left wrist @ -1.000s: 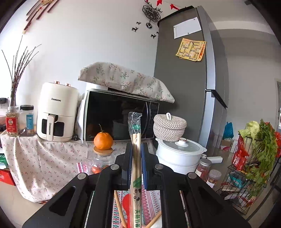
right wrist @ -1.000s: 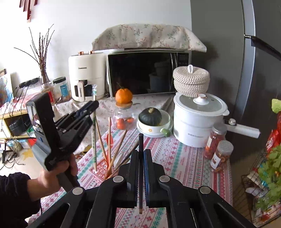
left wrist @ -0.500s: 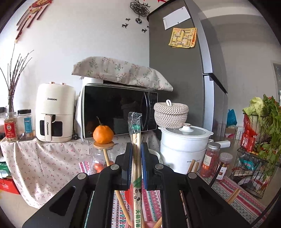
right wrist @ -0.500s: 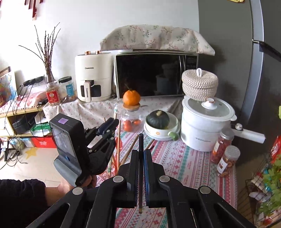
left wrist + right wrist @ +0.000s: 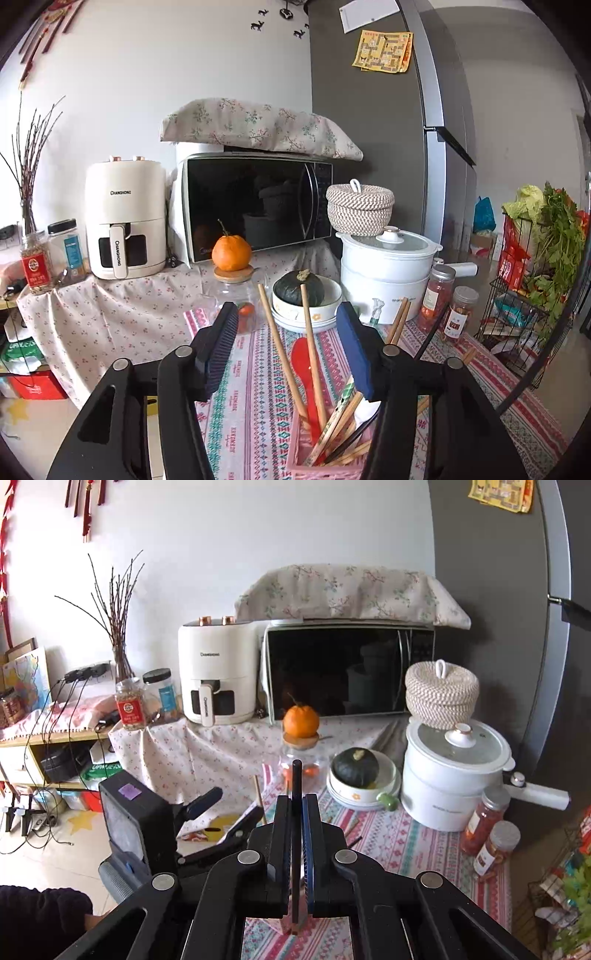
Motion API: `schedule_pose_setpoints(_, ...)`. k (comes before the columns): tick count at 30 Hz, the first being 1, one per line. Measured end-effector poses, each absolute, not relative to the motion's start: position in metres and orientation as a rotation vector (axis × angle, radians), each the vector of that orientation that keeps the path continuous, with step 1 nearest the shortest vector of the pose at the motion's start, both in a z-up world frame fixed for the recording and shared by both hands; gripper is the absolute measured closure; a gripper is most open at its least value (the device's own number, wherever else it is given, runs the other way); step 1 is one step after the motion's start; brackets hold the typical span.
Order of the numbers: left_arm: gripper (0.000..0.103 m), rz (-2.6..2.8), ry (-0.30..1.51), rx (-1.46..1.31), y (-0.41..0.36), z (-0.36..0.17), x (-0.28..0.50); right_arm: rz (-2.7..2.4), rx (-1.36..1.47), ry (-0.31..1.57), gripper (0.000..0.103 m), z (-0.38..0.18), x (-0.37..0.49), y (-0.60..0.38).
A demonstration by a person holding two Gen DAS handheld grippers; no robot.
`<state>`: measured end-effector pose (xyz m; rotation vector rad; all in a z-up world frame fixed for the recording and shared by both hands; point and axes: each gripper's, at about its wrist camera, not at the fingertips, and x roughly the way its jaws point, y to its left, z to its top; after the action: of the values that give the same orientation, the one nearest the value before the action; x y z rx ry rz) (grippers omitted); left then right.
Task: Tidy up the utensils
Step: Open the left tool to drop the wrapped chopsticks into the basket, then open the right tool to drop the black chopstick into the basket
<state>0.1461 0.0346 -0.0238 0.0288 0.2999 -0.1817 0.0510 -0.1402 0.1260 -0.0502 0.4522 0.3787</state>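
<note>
My left gripper [image 5: 288, 332] hovers over a pink basket [image 5: 325, 463] on the patterned tablecloth, and its jaws are opening. Wooden chopsticks [image 5: 280, 350] and a red spoon [image 5: 303, 362] stand up out of the basket between the blue pads, which touch nothing. A paper-wrapped pair of chopsticks [image 5: 341, 404] leans in the basket by the right pad. In the right wrist view my right gripper [image 5: 296, 805] is shut on a thin dark chopstick [image 5: 296, 775] held upright. The left gripper [image 5: 238, 805] sits low to its left, held by a hand in a dark sleeve.
Behind the basket are a bowl with a dark green squash [image 5: 299, 291], a glass jar topped by an orange [image 5: 232, 253], a white pot [image 5: 386, 273] and two spice jars [image 5: 448, 310]. A wire rack of vegetables [image 5: 532, 280] stands at the right. Microwave [image 5: 255, 210] and air fryer [image 5: 125, 221] stand at the back.
The left jaws have opened and let go of the wrapped chopsticks, which now lean in the pink basket. The left gripper dipped toward the basket. The right gripper rose, still shut on the dark chopstick.
</note>
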Motion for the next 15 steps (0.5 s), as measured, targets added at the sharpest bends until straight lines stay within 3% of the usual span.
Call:
schedule_pose_setpoints(3,0.031,-0.138,0.39,0.052,0.051,-0.026,0.136,0.379,-0.036,0.435,0.099,0.131,0.059,-0.132)
schedule_pose_setpoints(10,0.031,-0.069,0.708,0.027,0.079,-0.065,0.134,0.413,0.031,0.442,0.099,0.118,0.091,-0.117)
schedule_pose_setpoints(15,0.031,-0.1,0.794,0.089,0.074,-0.084,0.129,0.414,0.08,0.442,0.099,0.099,0.11,-0.116)
